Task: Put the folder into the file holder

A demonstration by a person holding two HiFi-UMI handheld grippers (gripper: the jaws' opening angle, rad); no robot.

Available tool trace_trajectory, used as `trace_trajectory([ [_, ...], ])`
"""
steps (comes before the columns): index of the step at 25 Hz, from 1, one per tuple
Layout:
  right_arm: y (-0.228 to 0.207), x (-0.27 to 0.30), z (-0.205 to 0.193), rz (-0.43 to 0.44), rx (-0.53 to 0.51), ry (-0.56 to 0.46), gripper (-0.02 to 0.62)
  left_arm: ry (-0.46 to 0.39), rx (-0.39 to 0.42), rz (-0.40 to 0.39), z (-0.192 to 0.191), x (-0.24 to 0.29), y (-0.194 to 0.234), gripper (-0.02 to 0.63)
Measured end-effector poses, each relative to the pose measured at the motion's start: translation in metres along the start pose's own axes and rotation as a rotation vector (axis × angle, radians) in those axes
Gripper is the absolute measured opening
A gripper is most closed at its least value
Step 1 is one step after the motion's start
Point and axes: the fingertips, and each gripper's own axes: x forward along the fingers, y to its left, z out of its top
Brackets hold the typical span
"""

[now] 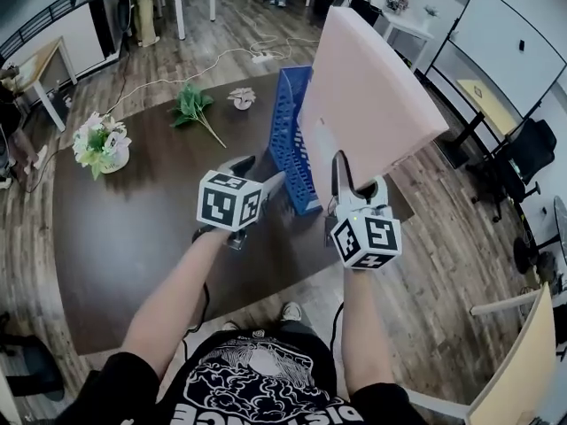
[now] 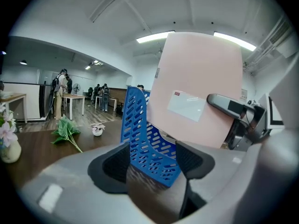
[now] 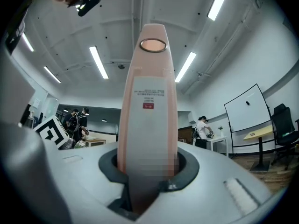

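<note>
two pads of the right gripper (image 3: 149, 169) pinch the lower spine of a pink cardboard folder (image 3: 148, 101), held aloft and leaning toward 1 o'clock over the upright blue perforated plastic file holder (image 2: 140, 139); left gripper (image 2: 152, 160) jaws stand spread, the holder's near corner between them, on a dark wooden table (image 1: 133, 237)

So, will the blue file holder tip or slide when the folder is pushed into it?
The file holder is tall, narrow, perforated plastic, so likely light and apt to tip. It stands free on the smooth table, so it may slide. The left gripper, open at its base, could steady it.
</note>
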Motion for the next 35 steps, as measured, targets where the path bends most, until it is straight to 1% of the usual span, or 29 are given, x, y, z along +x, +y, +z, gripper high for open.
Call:
trace_trajectory([
  [4, -0.009, 0.015, -0.011, 0.017, 0.000, 0.012, 0.114, 0.000, -0.003, 0.020, 0.002, 0.010, 0.002, 0.316],
  [9, -0.012, 0.038, -0.022, 0.053, 0.013, 0.019, 0.114, -0.005, -0.019, 0.067, 0.006, 0.016, 0.015, 0.316],
  [15, -0.014, 0.053, -0.032, 0.066, 0.009, 0.007, 0.114, 0.005, -0.017, 0.094, 0.009, 0.026, 0.022, 0.316],
  [19, -0.013, 0.058, -0.040, 0.073, 0.020, -0.007, 0.114, 0.011, -0.013, 0.107, 0.009, 0.031, 0.025, 0.316],
  [24, -0.011, 0.064, -0.057, 0.077, 0.030, 0.002, 0.115, 0.024, -0.006, 0.119, 0.006, 0.034, 0.031, 0.316],
  [31, -0.010, 0.076, -0.059, 0.084, 0.030, 0.002, 0.117, 0.024, 0.001, 0.130, 0.010, 0.035, 0.035, 0.316],
  [35, -0.010, 0.078, -0.072, 0.084, 0.022, 0.028, 0.120, 0.025, -0.003, 0.142, 0.009, 0.034, 0.041, 0.316],
])
